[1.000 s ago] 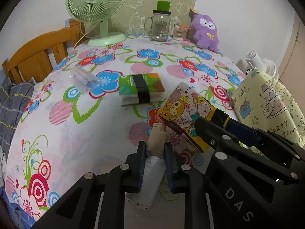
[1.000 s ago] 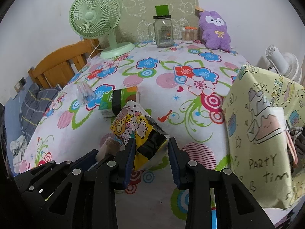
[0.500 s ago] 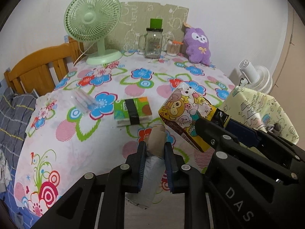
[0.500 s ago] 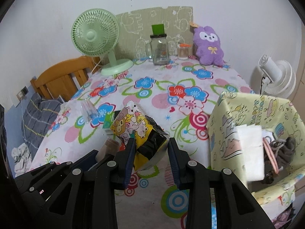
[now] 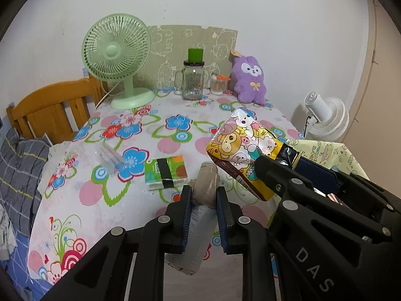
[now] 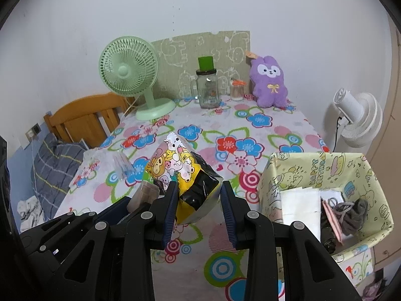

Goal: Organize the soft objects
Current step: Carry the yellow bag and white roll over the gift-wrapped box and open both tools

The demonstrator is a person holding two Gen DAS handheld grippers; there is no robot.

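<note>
My left gripper (image 5: 204, 195) is shut on a beige and grey rolled soft bundle (image 5: 205, 188), held above the near part of the flowered table (image 5: 82, 190). My right gripper (image 6: 198, 190) is shut on a yellow cartoon-print soft pack (image 6: 175, 168), also lifted off the table; the pack (image 5: 245, 148) shows at right in the left wrist view. A green tissue pack with a black band (image 5: 165, 173) lies on the tablecloth ahead. A purple plush toy (image 6: 269, 82) sits at the far edge.
A yellow patterned box (image 6: 323, 168) stands open at the table's right, holding white paper, a pink item and grey cloth. A green fan (image 6: 130, 75), a glass jar (image 6: 206, 87), a clear plastic item (image 5: 110, 155), a wooden chair (image 5: 50, 110) and a white fan (image 6: 356, 118) surround the table.
Both grippers have risen with their loads, so the table looks lower and farther. The open top of the yellow box has come into the right wrist view.
</note>
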